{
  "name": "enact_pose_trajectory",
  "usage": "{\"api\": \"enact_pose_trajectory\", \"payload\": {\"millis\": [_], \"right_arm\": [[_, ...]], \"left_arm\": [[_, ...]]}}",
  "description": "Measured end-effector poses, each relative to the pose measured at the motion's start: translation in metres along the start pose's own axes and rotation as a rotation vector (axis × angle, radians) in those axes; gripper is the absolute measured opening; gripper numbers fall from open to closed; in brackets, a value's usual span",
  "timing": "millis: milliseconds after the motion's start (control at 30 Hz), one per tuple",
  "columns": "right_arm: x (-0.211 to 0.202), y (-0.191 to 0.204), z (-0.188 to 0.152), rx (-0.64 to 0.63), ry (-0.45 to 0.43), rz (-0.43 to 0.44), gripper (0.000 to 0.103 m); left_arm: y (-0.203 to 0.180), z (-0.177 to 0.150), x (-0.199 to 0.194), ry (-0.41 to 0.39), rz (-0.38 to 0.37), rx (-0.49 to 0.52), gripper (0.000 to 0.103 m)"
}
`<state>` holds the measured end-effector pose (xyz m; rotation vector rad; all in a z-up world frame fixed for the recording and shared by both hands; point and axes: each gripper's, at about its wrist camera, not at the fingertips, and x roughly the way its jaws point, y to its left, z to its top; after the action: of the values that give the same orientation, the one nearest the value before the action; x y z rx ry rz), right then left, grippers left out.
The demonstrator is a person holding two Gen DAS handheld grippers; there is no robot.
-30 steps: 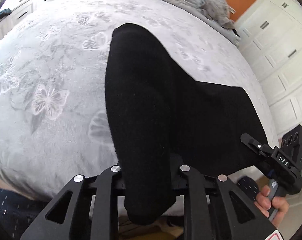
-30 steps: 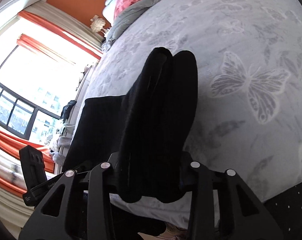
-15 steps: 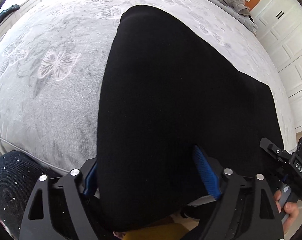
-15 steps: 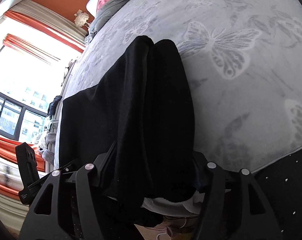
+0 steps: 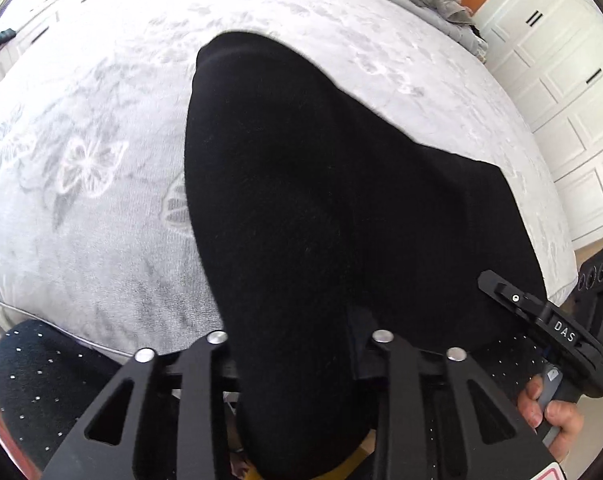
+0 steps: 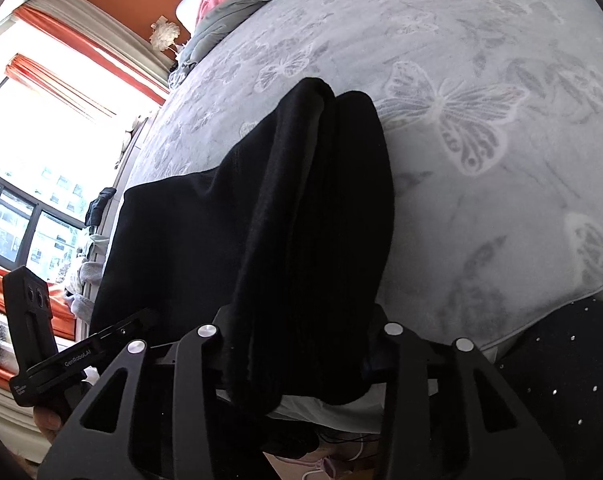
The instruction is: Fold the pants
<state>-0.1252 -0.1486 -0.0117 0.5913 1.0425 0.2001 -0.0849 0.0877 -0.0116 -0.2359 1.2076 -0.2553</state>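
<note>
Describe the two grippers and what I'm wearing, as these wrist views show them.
Both grippers are matte black, with angular open-frame fingers and silver round pivot bolts. The left gripper appears again in the right wrist view with white "GenRobot.AI" lettering on its side. The right gripper bears white "DAS" lettering and a grey trigger under the hand. The trousers worn are black with small silver studs.

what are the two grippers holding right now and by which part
Both grip the black pants at the near edge overhanging the bed: left gripper, right gripper.
</note>
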Motion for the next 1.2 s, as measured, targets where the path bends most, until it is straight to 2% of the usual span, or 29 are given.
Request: {"api": "enact_pose_trajectory", "payload": {"millis": [33, 333, 600, 733, 1000, 1200], "right_arm": [[-0.006, 0.006, 0.001, -0.013, -0.014, 0.005, 0.036], [-0.059, 0.047, 0.007, -0.133, -0.128, 0.020, 0.036], [-0.105, 0.079, 0.019, -0.203, -0.260, 0.052, 0.036], [-0.117, 0.092, 0.033, -0.220, -0.312, 0.082, 0.036], [-0.135, 0.115, 0.065, -0.276, -0.400, 0.121, 0.036], [-0.140, 0.121, 0.093, -0.296, -0.454, 0.141, 0.036]], "left_arm": [[-0.008, 0.002, -0.006, -0.020, 0.002, 0.012, 0.020], [-0.044, 0.017, -0.068, -0.141, -0.032, 0.102, 0.018], [-0.060, 0.006, -0.123, -0.265, -0.015, 0.163, 0.019], [-0.067, 0.014, -0.149, -0.333, 0.006, 0.189, 0.019], [-0.082, 0.038, -0.181, -0.439, 0.031, 0.211, 0.019], [-0.093, 0.065, -0.187, -0.494, 0.036, 0.240, 0.019]]}}
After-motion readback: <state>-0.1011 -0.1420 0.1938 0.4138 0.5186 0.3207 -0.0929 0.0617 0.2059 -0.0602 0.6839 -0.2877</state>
